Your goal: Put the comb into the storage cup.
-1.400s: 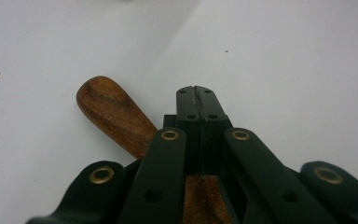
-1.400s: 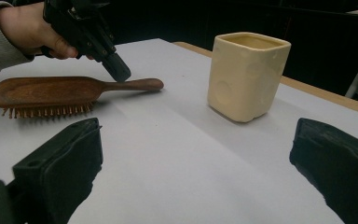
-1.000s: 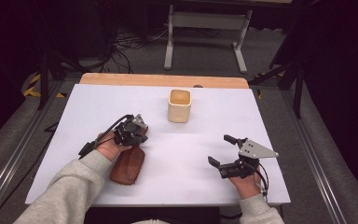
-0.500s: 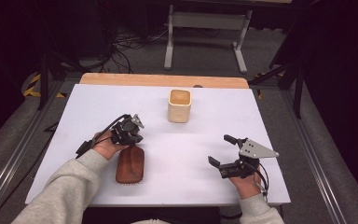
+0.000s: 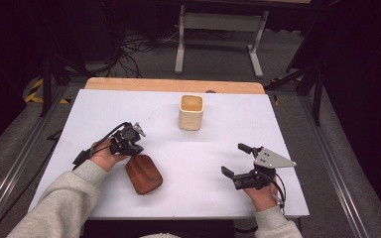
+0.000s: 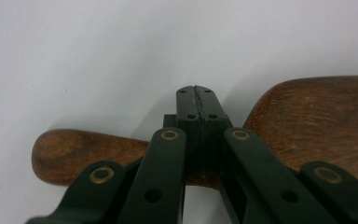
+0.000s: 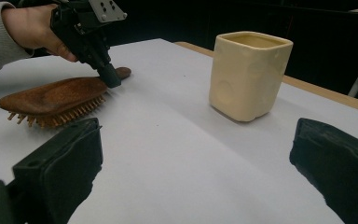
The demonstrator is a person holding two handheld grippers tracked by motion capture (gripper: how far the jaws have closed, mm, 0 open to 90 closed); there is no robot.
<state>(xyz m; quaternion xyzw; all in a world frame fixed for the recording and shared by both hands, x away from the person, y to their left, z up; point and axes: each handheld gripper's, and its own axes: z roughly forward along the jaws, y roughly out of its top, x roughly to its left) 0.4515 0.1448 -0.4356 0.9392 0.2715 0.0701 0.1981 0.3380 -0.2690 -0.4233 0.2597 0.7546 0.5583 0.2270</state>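
A brown wooden hairbrush lies bristles-down on the white table, at the front left. My left gripper points down at the brush's handle end, jaws shut together with nothing between them. In the left gripper view the closed tips rest over the narrow neck of the hairbrush. The right gripper view shows that left gripper touching the neck of the hairbrush. My right gripper rests at the front right, open and empty, its jaws wide apart in its own view.
A cream square cup stands upright at the middle back of the table, also ahead of the right gripper. A wooden strip runs along the table's far edge. Metal stand legs and cables lie on the floor beyond.
My left hand has shifted a little to the left, and the hairbrush has turned with it, its head now angled toward the lower right. The right gripper has not moved.
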